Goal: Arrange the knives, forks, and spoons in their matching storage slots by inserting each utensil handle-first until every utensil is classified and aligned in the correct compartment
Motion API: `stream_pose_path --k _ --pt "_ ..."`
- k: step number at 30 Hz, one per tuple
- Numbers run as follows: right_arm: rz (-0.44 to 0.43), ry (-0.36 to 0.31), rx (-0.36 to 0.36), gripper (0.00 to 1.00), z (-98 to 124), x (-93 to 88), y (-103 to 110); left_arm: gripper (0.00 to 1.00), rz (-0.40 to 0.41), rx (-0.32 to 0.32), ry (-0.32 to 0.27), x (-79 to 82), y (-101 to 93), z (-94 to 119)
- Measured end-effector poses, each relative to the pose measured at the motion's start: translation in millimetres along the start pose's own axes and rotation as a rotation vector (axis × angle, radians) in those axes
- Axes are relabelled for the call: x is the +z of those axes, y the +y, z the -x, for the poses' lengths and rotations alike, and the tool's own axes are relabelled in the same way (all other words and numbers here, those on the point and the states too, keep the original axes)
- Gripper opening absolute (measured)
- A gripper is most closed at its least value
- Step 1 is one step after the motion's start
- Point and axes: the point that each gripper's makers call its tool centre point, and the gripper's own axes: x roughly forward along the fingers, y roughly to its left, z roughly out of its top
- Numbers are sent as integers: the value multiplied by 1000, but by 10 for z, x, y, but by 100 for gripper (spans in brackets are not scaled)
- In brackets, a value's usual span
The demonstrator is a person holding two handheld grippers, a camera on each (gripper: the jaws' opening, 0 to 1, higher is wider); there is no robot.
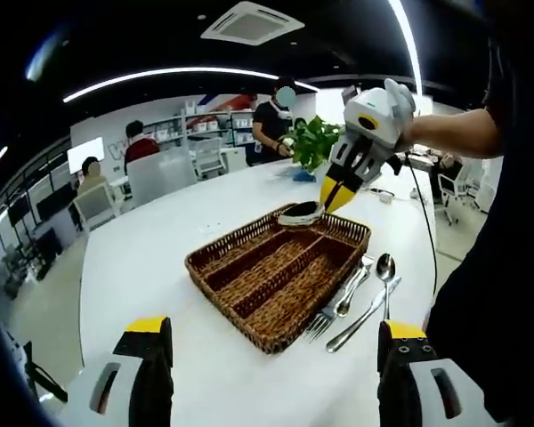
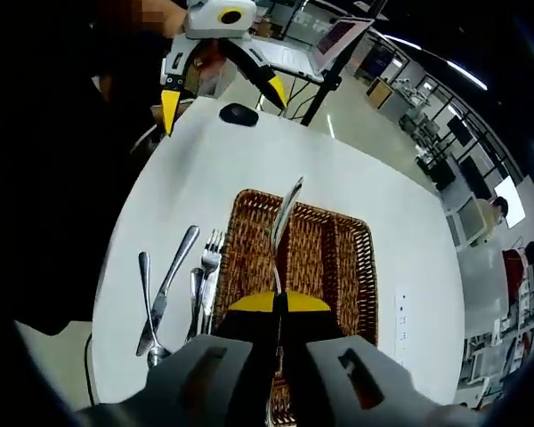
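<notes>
A brown wicker tray (image 1: pixel 249 289) (image 2: pixel 338 258) with several long slots lies on the white table. In the right gripper view my right gripper (image 2: pixel 278 304) is shut on the handle of a metal utensil (image 2: pixel 283 218), apparently a spoon, whose far end reaches out over the tray. The left gripper view shows that right gripper (image 1: pixel 335 194) above the tray's far corner, with the spoon bowl (image 1: pixel 301 213) at its tips. My left gripper (image 1: pixel 274 356) (image 2: pixel 222 96) is wide open and holds nothing, short of the tray's near side. Beside the tray lie a fork (image 1: pixel 323 318) (image 2: pixel 211 262), a knife (image 1: pixel 363 313) (image 2: pixel 167 286) and two spoons (image 1: pixel 385 267) (image 2: pixel 145 307).
A potted green plant (image 1: pixel 311 142) stands at the table's far end. A black oval object (image 2: pixel 238 114) lies near the left gripper. A dark cable (image 1: pixel 420 213) runs along the table edge. People, chairs and shelves fill the room behind.
</notes>
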Motion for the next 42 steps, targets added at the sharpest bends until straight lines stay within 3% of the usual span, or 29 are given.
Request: stream_pose_path --k 11,20,42 --pt "-35 -11 -7 0 -70 -38 -394 100 -11 -13 12 1 50 4" --pt "-12 12 -5 0 -226 -152 -630 100 -7 -27 17 -10 46 -4" --pt "0 44 -20 0 -576 -222 -1415 100 18 -15 8 -21 237 -24"
